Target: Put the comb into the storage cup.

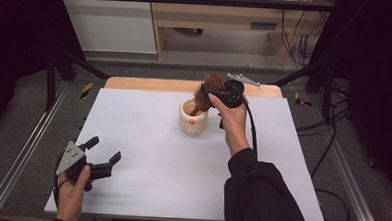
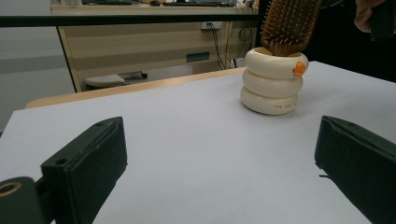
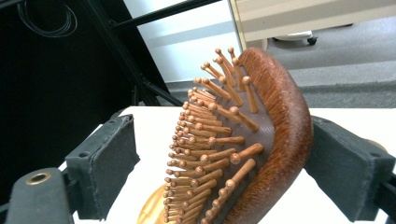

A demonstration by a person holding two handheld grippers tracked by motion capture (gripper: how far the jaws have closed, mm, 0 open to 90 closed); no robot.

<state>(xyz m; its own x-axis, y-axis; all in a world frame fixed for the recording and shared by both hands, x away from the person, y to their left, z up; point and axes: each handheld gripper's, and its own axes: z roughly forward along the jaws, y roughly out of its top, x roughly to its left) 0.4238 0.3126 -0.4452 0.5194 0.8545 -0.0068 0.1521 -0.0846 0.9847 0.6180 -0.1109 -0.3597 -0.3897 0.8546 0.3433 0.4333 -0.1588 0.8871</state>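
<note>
1. Near the table's [image 1: 147, 138] far edge, the hairbrush [image 1: 208, 91] stands handle-down in the cream cup [image 1: 192, 118].
2. Right gripper's [image 1: 224, 93] jaws stand spread around it, apparently releasing; next, withdraw cleanly.
3. Left gripper [image 1: 103, 154] rests spread, empty.

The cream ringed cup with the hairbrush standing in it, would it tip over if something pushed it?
Probably not easily: the cup looks squat, with stacked bulging rings and a wide foot flat on the table. The hairbrush leans out high above its rim, so a push there might rock it. It looks ceramic, so likely breakable.
</note>
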